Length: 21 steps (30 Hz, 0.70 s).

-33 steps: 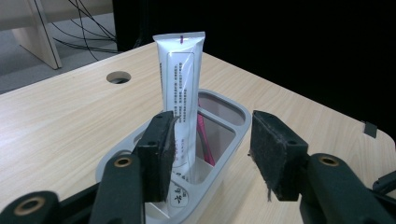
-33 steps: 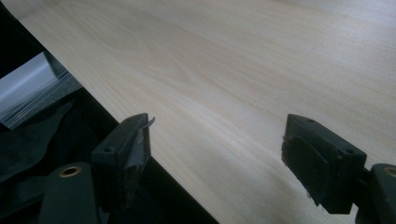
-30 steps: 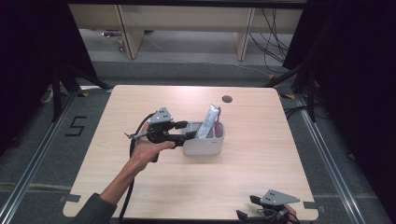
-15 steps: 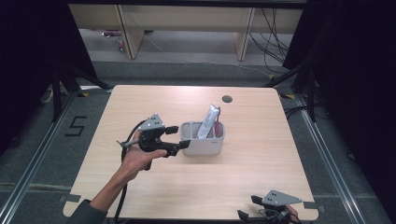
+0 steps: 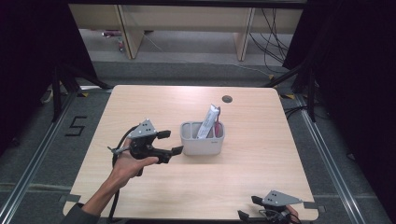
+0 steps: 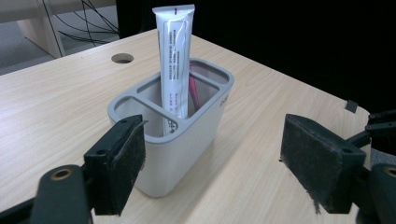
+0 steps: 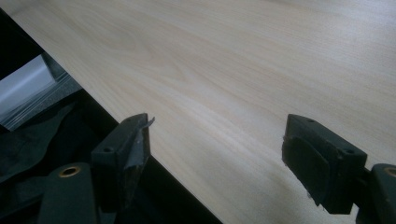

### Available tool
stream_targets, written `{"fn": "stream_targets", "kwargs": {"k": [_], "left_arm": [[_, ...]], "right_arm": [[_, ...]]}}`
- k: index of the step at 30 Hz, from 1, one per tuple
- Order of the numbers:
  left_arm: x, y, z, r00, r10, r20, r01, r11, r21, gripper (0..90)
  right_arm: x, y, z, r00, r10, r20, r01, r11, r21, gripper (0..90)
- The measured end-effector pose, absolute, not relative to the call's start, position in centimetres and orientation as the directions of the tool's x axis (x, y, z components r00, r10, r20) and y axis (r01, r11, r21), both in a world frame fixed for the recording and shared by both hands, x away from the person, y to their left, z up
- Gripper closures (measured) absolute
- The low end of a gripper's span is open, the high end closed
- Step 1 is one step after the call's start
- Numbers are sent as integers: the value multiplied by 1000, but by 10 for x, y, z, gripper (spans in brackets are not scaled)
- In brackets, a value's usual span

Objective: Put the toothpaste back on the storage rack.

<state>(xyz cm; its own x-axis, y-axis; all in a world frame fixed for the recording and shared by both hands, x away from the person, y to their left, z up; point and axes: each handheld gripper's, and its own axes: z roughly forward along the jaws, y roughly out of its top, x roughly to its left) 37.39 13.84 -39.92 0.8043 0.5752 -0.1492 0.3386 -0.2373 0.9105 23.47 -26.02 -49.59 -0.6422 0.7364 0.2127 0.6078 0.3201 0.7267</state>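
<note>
A grey divided holder (image 5: 202, 140) stands upright mid-table. A white toothpaste tube (image 5: 208, 121) leans in it, with a pink toothbrush (image 5: 216, 127) beside the tube. My left gripper (image 5: 170, 143) sits just left of the holder, open, a small gap away. In the left gripper view the holder (image 6: 173, 140) stands between and beyond the wide-open jaws of the gripper (image 6: 219, 161), with the tube (image 6: 175, 60) and the pink toothbrush (image 6: 193, 91) inside it. My right gripper (image 5: 248, 208) rests at the table's near right edge, open, and nothing lies between the right gripper (image 7: 217, 158) jaws.
The wooden table (image 5: 261, 154) has a round cable hole (image 5: 227, 99) behind the holder. A black cable (image 5: 116, 158) trails from the left gripper along the forearm. The right gripper view looks across the table edge (image 7: 140, 140) with dark floor beyond.
My left gripper has drawn back from the holder, leftward and toward the near edge, with its jaws open. The tube stays leaning in the holder. The right gripper has not moved.
</note>
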Motion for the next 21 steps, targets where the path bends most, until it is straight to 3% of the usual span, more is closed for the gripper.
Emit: {"fn": "stream_targets", "kwargs": {"k": [21], "left_arm": [[339,168,-424,815,566,-122,329,-279,902,166]], "right_arm": [[235,-258,-498,-637,739,218,617,319,719,242]]}}
